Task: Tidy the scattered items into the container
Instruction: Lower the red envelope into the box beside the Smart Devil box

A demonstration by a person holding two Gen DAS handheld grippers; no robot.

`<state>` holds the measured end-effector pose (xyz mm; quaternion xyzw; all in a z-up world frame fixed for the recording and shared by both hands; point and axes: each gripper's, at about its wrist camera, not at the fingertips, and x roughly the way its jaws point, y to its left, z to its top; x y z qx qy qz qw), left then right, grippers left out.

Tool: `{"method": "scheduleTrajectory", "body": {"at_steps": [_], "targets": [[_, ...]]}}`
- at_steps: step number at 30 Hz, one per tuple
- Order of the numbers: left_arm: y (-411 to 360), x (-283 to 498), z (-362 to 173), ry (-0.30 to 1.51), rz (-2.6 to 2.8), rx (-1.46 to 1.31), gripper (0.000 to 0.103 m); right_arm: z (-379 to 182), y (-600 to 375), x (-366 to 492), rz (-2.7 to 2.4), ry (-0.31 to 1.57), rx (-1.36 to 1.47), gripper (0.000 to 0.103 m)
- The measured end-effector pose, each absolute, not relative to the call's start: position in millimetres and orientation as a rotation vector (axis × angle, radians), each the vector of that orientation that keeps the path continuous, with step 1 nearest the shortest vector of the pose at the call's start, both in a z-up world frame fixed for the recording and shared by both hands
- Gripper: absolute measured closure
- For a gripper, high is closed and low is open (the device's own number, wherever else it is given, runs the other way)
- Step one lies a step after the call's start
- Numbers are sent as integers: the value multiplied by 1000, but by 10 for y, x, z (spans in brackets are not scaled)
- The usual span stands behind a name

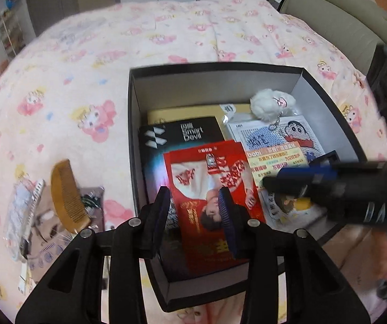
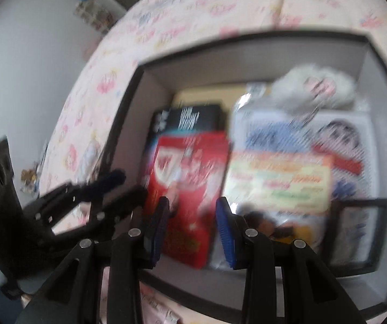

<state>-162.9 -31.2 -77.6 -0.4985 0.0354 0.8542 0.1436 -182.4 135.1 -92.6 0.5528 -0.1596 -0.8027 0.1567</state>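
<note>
The left gripper [image 1: 194, 202] and right gripper [image 2: 192, 217] are held over the black cardboard box [image 1: 132, 113], both sets of jaws apart and empty; a red printed packet [image 1: 212, 189] lies inside; a wooden comb [image 1: 67, 197] is left outside on the pink bedspread [image 1: 85, 67].

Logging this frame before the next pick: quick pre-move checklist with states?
1. Left gripper empty, jaws apart: ok.
2. Right gripper empty, jaws apart: ok.
3. Box open on the bed, room inside at the far wall: ok.
4. All items in: not ok; wooden comb and packets lie on the blanket left of the box.
5. Right gripper clear of the left's path: cannot tell; it hangs over the box.
6. Right view sharp: not ok, blurred.
</note>
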Motion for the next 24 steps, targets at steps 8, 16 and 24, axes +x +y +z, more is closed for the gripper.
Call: {"method": "scheduleTrajectory", "body": {"at_steps": [8, 16, 24], "targets": [[184, -1887, -968, 190, 2243, -1580, 53, -816, 1551, -1859, -2571, -246, 1599, 70], [429, -1948, -1197, 425, 2262, -1725, 46, -930, 1616, -1895, -2483, -346, 1654, 70], [54, -2045, -995, 88, 2244, -1717, 56, -996, 1610, -1975, -2452, -383, 1675, 70]]}}
